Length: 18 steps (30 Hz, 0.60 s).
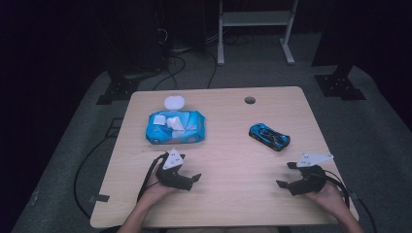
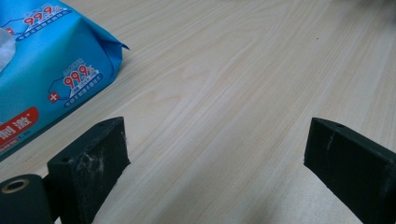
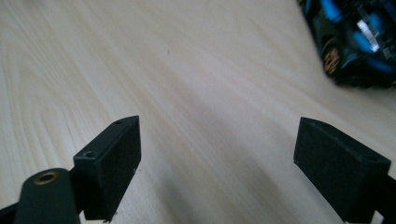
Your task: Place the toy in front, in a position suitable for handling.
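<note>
A blue pack of wet wipes (image 1: 175,127) lies at the table's middle left, its white lid flipped open and a wipe sticking out. A blue toy car (image 1: 269,136) sits to the right of centre. My left gripper (image 1: 192,171) rests near the front edge, below the pack, open with nothing between its jaws. In the left gripper view the pack (image 2: 42,79) lies at the upper left, beyond my left gripper (image 2: 215,158). My right gripper (image 1: 285,174) stands open and empty at the front right, below the car. The car (image 3: 355,42) shows at the upper right past my right gripper (image 3: 217,158).
The light wooden table (image 1: 228,194) has a round cable hole (image 1: 249,100) near its far edge. Beyond it, on the grey floor, stand black stands (image 1: 119,87) with cables and a white frame (image 1: 255,29). Bare wood lies between the two grippers.
</note>
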Tool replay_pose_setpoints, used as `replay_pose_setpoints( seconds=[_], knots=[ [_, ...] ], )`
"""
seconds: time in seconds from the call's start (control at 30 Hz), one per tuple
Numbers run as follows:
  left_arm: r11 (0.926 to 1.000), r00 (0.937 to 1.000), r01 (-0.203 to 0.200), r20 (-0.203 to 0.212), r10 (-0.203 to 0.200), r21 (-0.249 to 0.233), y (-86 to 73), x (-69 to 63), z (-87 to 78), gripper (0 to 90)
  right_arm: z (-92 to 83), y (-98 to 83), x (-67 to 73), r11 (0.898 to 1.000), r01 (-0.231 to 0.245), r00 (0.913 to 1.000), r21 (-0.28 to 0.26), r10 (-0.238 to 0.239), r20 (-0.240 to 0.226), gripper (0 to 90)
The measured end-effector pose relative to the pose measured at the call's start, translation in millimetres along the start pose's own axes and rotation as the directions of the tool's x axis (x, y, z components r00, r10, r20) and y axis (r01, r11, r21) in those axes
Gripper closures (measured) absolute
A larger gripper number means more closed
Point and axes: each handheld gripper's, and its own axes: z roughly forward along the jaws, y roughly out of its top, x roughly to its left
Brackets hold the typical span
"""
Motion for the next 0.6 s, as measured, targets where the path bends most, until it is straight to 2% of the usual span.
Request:
replay_pose_setpoints(
  seconds=[0.2,0.3,0.33,0.37,0.4,0.43,0.47,0.57,0.6],
  knots=[
    [0.9999,0.9998,0.014,-0.012,-0.014,-0.003,-1.2,1.8,-4.4,5.5,-10.2,8.5,-6.8,0.997,-0.028,0.9995,-0.073,0.027,-0.018,14.3],
    [0.9998,0.9998,0.017,-0.013,-0.017,-0.001,-1.9,2.4,-5.7,5.5,-13.2,14.0,-8.6,0.996,-0.029,0.9994,-0.085,0.027,-0.022,14.3],
    [0.9999,0.9998,0.014,-0.015,-0.014,-0.001,-2.4,2.6,-7.2,5.5,-15.8,22.1,-10.1,0.996,-0.023,0.9996,-0.085,0.022,-0.015,14.3],
    [0.9999,0.9998,0.014,-0.015,-0.014,-0.001,-2.4,2.6,-7.2,5.5,-15.8,22.1,-10.1,0.996,-0.023,0.9996,-0.085,0.022,-0.015,14.3],
    [0.9997,0.9996,0.023,-0.015,-0.023,-0.010,-3.4,2.2,-8.7,5.5,-18.2,31.9,-10.4,0.996,-0.005,1.0000,-0.092,0.005,-0.005,14.3],
    [0.9997,0.9996,0.023,-0.015,-0.023,-0.010,-3.4,2.2,-8.7,5.5,-18.2,31.9,-10.4,0.996,-0.005,1.0000,-0.092,0.005,-0.005,14.3],
    [0.9997,0.9996,0.022,-0.016,-0.022,-0.009,-3.9,2.3,-9.8,5.5,-19.6,43.4,-11.6,0.995,0.001,1.0000,-0.102,-0.002,-0.004,14.3],
    [0.9997,0.9996,0.019,-0.022,-0.019,-0.013,-3.9,2.4,-11.6,5.5,-19.3,52.4,-13.4,0.995,0.008,1.0000,-0.101,-0.007,0.004,14.3],
    [0.9996,0.9995,0.021,-0.023,-0.022,-0.018,-3.6,3.0,-12.2,5.5,-18.1,63.5,-17.7,0.995,0.006,1.0000,-0.103,-0.005,0.003,14.3]
  ],
)
